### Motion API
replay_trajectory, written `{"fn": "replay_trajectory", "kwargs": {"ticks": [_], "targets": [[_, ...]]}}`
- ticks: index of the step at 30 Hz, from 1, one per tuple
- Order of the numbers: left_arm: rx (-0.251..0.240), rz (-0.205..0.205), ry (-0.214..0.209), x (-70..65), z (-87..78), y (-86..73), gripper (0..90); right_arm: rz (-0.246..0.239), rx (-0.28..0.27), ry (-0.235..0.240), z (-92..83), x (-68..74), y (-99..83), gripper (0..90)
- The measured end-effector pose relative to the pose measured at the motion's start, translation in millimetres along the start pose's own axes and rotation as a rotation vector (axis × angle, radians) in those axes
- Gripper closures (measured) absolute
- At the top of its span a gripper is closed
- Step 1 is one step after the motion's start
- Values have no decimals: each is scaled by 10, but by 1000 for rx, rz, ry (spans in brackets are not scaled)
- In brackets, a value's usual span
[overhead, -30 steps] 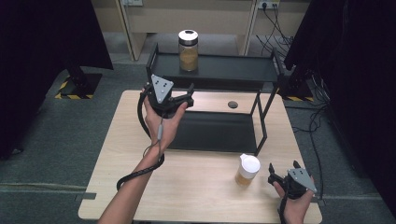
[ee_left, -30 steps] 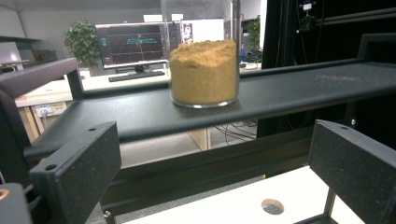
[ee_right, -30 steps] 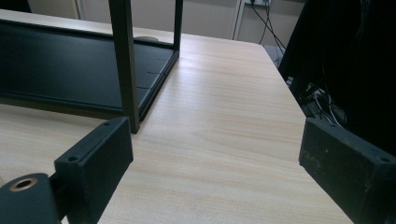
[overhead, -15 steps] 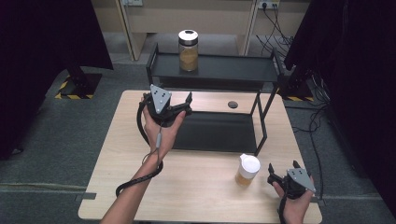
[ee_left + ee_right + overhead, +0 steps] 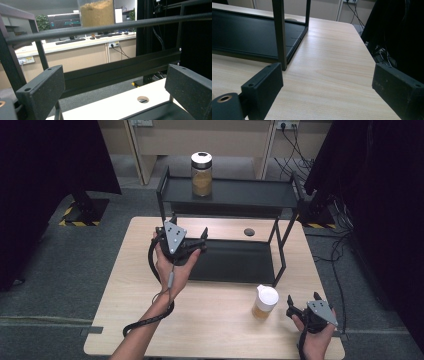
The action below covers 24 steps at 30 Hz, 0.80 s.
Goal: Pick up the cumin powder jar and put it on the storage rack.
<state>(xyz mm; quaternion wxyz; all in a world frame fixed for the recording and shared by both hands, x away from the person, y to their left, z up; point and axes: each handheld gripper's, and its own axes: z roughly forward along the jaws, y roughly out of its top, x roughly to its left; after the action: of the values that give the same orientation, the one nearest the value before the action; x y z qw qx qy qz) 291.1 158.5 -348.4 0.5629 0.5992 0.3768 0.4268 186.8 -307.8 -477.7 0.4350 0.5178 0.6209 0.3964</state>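
Left gripper point(image 5: 192, 245) sinks away from the shelf-top jar point(image 5: 201, 174)
Both grippers' fingers open, empty — right gripper point(image 5: 306, 307) idles at the counter's point(image 5: 215, 330) near right corner.

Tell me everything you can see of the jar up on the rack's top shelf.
The jar is a clear cylinder, glass or plastic by its look, with a dark lid that has a pale round centre. Tan, grainy contents fill most of it. It stands upright on the left part of the black rack's top shelf, and nothing else touches it. In the left gripper view its filled body rises behind the shelf's front rail.
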Motion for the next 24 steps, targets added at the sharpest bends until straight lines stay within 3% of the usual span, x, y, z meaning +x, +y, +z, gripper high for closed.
{"fn": "replay_trajectory", "kwargs": {"ticks": [12,24], "targets": [[5,-22,-12,-34,-112,-248,21,-6,1,0,2,3,1,100],[29,-42,-25,51,-270,-460,21,-11,0,0,4,13,2,100]]}}
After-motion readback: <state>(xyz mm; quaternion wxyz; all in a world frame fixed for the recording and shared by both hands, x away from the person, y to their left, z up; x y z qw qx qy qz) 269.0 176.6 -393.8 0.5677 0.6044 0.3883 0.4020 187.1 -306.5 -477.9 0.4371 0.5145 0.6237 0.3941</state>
